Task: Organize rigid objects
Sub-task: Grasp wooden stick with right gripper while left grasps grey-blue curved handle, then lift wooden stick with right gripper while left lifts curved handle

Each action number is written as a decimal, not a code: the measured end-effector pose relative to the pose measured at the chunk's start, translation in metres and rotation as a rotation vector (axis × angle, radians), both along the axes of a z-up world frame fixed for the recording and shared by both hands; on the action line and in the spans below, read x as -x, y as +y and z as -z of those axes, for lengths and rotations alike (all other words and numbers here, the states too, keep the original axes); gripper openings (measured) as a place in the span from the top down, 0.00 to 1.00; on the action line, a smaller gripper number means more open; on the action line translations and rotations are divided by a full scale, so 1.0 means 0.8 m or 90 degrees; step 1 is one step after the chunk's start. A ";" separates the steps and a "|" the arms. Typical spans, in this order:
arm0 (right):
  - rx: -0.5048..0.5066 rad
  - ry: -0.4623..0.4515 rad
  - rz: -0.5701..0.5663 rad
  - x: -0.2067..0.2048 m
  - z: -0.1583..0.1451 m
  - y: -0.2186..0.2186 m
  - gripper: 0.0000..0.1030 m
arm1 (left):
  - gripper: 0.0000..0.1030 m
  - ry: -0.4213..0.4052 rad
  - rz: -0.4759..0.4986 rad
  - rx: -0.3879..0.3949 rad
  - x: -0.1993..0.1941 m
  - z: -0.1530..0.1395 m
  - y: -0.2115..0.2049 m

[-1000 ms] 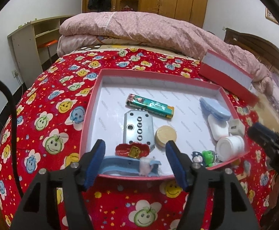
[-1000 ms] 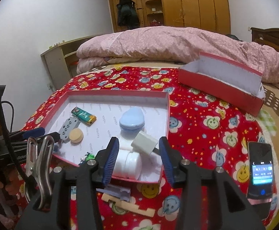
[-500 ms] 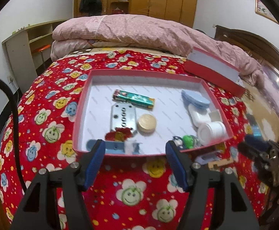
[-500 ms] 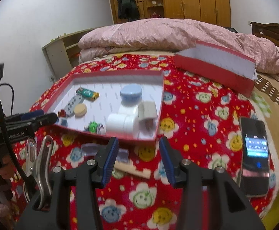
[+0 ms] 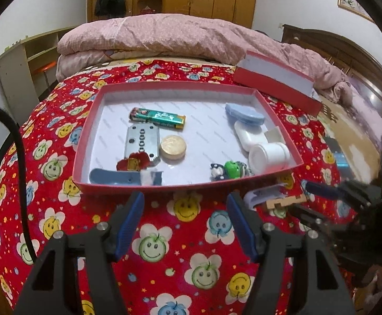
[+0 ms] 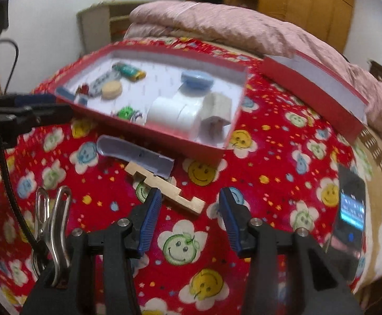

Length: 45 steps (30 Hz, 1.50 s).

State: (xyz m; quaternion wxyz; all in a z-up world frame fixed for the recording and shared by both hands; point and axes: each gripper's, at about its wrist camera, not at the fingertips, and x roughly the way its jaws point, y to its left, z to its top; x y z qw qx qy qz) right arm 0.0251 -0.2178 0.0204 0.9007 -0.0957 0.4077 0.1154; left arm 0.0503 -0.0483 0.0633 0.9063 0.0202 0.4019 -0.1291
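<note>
A shallow red tray (image 5: 82, 141) lies on the bed's flower-print red blanket (image 5: 164, 236), near the front edge of the bed. Inside it, toward the left, sit a green lighter (image 5: 157, 116), a perforated metal plate (image 5: 141, 141), a round tan disc (image 5: 173, 147), a small red piece (image 5: 133, 161) and a blue strip (image 5: 122, 177) along the near wall. On the right side lie a blue oval case (image 5: 244, 113), a white case (image 5: 248, 135), a white jar (image 5: 269, 155) on its side, a white cube-shaped piece (image 6: 216, 106) and a small green toy (image 5: 230, 169).

Outside the tray, just in front of its near right corner, a lavender curved piece (image 6: 135, 155) touches a notched wooden block (image 6: 164, 186). A second red box (image 5: 275, 84) stands farther back on the right. A phone (image 6: 351, 204) lies near the right edge.

The left tongs (image 5: 185, 223) are apart and empty. The right tongs (image 6: 189, 214) are apart, empty, just short of the wooden block.
</note>
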 end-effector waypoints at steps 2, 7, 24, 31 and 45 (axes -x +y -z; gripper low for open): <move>0.004 0.009 -0.025 -0.005 0.005 0.006 0.55 | 0.33 0.003 -0.002 -0.003 0.001 0.003 0.001; 0.008 0.005 -0.053 -0.004 0.008 0.014 0.63 | 0.33 0.013 -0.008 -0.006 0.002 0.010 0.002; -0.073 0.015 -0.009 0.076 -0.010 -0.043 0.88 | 0.33 0.028 0.038 0.008 0.001 0.028 -0.048; -0.030 0.025 0.070 0.064 0.008 -0.065 0.88 | 0.25 0.025 0.056 0.034 -0.003 0.038 -0.085; -0.104 0.023 0.069 0.057 0.021 -0.086 0.88 | 0.16 0.004 0.053 0.019 -0.009 0.055 -0.125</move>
